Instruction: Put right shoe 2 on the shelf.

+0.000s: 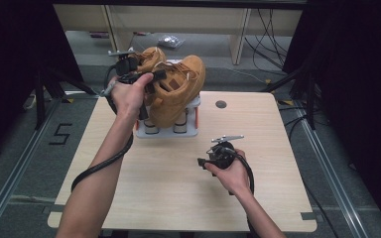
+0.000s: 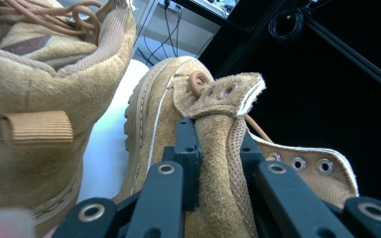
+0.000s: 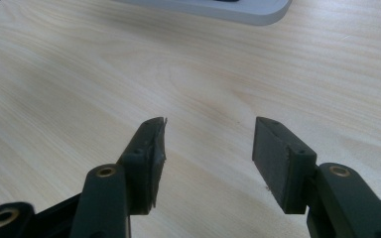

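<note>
Toward the far left of the table [image 1: 258, 198], the left gripper [image 2: 217, 148] is clamped on the tongue [image 2: 223, 163] of a tan suede boot [image 1: 176, 94]; in the left gripper view both black jaws press the tongue from either side, with the padded mesh lining against one pad. A second tan boot [image 2: 34, 89] stands just beside it, at the left of that view. In the high view both boots sit on a grey stand [image 1: 191, 131] near the table's far edge, left of centre, and the left hand [image 1: 129, 94] covers much of the nearer boot's collar. The stand's posts are partly hidden under the boots, and how the soles rest on them cannot be made out. Right of centre, toward the near edge, the right gripper [image 3: 208, 148] hangs just above the bare wood with jaws standing apart and nothing between them. A round grommet hole [image 1: 221, 104] lies by the far edge. Beyond the table are grey floor, light cabinet legs and loose cables; dark curtains close both sides.
</note>
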`<state>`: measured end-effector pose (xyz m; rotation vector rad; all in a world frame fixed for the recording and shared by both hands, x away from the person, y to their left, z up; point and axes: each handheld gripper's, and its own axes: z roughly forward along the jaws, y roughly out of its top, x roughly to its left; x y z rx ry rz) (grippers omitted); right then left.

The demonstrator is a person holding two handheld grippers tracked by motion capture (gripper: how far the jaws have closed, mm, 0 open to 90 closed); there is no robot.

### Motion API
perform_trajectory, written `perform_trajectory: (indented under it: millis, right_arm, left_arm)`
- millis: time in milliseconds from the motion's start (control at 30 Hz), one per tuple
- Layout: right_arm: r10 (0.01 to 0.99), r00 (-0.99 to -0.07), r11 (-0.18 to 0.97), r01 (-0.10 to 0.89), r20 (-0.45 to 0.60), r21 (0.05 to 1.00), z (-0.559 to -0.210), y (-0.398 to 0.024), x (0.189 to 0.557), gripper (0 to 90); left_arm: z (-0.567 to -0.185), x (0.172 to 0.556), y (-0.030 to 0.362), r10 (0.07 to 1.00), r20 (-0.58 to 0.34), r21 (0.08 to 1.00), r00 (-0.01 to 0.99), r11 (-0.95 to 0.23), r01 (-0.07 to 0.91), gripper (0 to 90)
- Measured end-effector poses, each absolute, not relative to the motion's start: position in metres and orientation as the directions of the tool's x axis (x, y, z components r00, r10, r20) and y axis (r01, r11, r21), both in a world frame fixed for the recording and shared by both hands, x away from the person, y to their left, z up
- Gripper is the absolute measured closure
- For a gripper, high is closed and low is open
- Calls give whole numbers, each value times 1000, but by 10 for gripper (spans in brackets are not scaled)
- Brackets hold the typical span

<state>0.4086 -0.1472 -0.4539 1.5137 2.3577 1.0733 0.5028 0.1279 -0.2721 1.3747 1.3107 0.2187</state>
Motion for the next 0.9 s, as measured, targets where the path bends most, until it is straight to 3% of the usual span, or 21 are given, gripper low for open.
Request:
perform_trajectory:
  millis: [700,733,900]
  right_arm:
    - [838,-489,243,733,244,636,-457,-150,409,468]
    - [851,-441,203,777,284,596,-455,-147,406,468]
    - [854,-430,195,787,294,586,-455,-145,404,468]
  left_arm:
    - [-274,524,118,761,-569,761,310,346,548,782]
    - [-274,525,118,759,-573,760,309,352,547,782]
    - [-275,530,117,756,-581,754,301,362,548,778]
